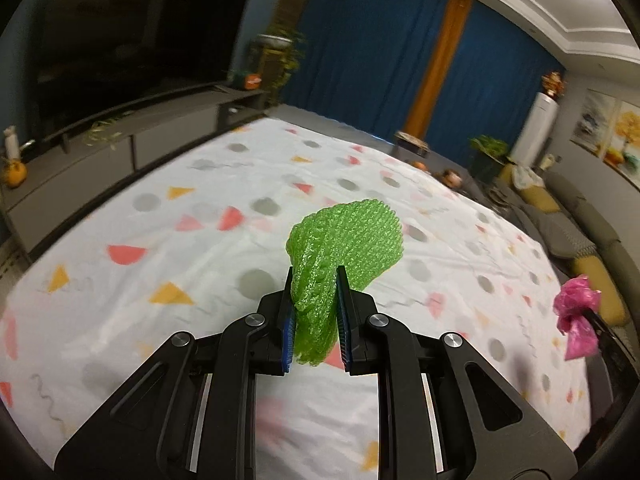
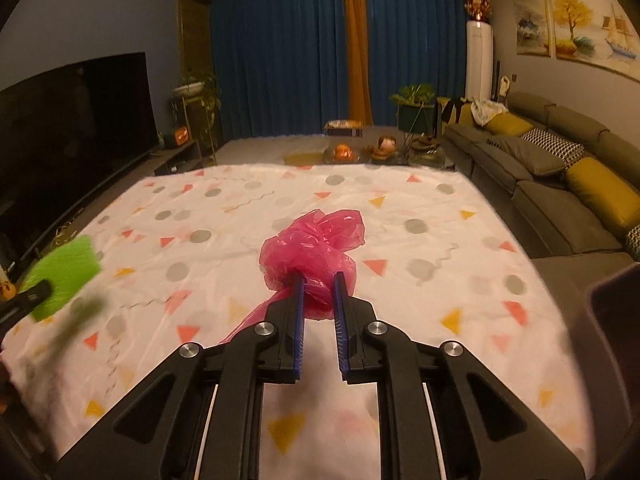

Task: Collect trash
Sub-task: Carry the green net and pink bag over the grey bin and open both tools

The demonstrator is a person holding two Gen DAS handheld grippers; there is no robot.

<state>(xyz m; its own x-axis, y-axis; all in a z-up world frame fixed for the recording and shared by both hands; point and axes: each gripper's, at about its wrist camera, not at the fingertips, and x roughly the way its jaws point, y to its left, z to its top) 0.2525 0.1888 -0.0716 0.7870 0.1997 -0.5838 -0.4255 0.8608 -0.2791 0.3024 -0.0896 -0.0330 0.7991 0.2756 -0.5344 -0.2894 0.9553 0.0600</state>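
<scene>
foam net (image 1: 346,240): bright green, mesh-textured
plastic bag (image 2: 316,248): translucent pink
sheet (image 2: 400,220): white, with grey dots, pink and yellow triangles, grey squiggles
left gripper (image 1: 314,276): black body, blue pads
right gripper (image 2: 318,280): black body, blue pads
curtains (image 2: 276,48): deep blue, one orange strip
sofa (image 2: 552,184): grey-green, mustard cushions

Bench (image 2: 420,300) covered by 1 white sheet (image 2: 224,240) printed with grey dots and pink and yellow triangles; sheet lies wrinkled, covering the visible top
</scene>
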